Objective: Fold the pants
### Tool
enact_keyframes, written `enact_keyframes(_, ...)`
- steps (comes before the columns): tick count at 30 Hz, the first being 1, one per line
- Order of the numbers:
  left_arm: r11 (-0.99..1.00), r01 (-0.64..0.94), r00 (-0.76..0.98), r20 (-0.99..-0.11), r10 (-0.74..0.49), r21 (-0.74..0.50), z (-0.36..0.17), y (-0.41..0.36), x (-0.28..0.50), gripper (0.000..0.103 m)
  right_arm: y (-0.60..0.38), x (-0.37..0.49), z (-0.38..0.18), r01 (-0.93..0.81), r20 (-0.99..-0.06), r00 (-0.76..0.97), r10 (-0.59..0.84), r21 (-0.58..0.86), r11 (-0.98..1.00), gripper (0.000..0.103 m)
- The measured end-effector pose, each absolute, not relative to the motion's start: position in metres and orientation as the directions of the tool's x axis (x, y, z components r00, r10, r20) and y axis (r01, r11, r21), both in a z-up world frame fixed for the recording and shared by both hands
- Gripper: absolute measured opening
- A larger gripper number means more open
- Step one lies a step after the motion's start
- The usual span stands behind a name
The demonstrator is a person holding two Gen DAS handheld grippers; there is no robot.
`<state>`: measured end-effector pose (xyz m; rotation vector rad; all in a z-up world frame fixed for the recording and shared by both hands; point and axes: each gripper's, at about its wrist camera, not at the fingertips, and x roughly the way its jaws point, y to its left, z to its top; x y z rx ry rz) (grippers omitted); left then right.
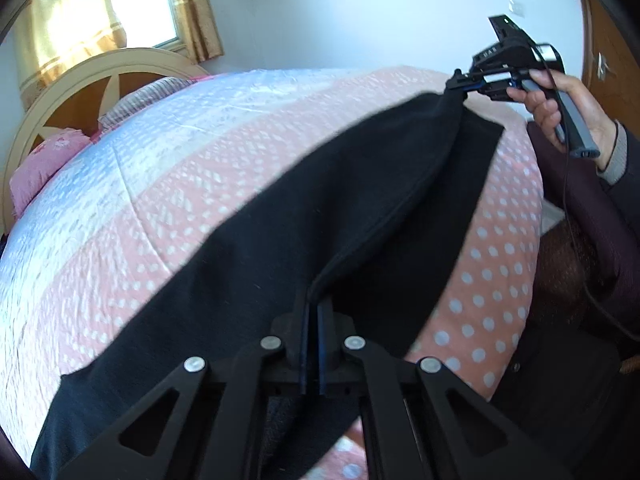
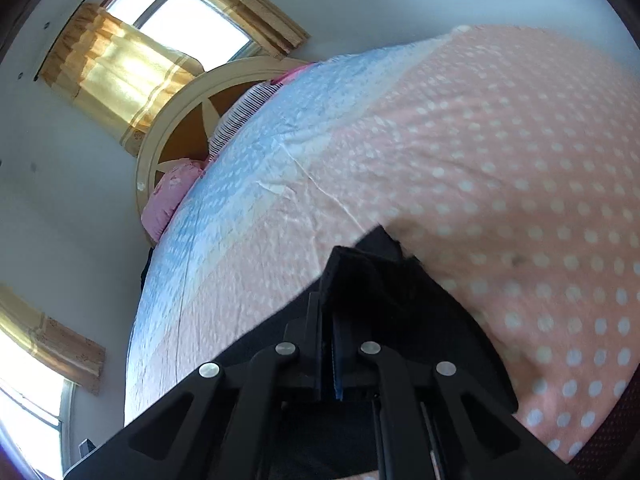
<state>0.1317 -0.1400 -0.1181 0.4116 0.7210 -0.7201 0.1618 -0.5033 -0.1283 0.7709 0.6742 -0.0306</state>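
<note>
Two grippers are seen clamped on a pair of black pants (image 1: 304, 216) spread over a bed. In the left wrist view, the left gripper (image 1: 314, 304) is shown at the near edge with its jaws pressed together on a folded edge of the dark cloth, which is lifted off the bedspread (image 1: 168, 184) there. From that point the fabric is stretched away toward the far right, where its other end is pinched by the right gripper (image 1: 460, 90), held in the person's right hand (image 1: 560, 108). A second layer of the pants is left lying flat on the pink, white-dotted part of the cover, below the raised edge. In the right wrist view, the right gripper's jaws are closed on a bunched corner of the black cloth. A curved headboard (image 1: 80, 80), a pink pillow (image 1: 44, 168) and a curtained window (image 1: 136, 4) are seen at the far left.
</note>
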Motion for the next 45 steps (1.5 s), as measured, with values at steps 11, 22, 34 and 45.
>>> enact_keyframes(11,0.665,0.747,0.476,-0.701,-0.531,0.004,-0.116,-0.120,0.120,0.003,-0.503,0.122,-0.114,0.130,-0.489,0.834,0.255,0.623,0.771,0.004)
enact_keyframes(22,0.647,0.762,0.462,-0.710,-0.532,0.011,-0.128,-0.129,0.103,0.003,-0.518,0.097,-0.166,0.199,-0.546,0.795,0.264,0.645,0.738,0.004)
enact_keyframes(34,0.635,0.772,0.433,-0.715,-0.548,-0.019,-0.139,-0.122,0.104,0.003,-0.525,0.081,-0.175,0.266,-0.594,0.782,0.191,0.595,0.758,0.003)
enact_keyframes(45,0.649,0.761,0.455,-0.704,-0.545,-0.012,-0.133,-0.115,0.099,0.014,-0.547,0.061,-0.161,0.431,-0.647,0.762,-0.018,0.487,0.759,0.047)
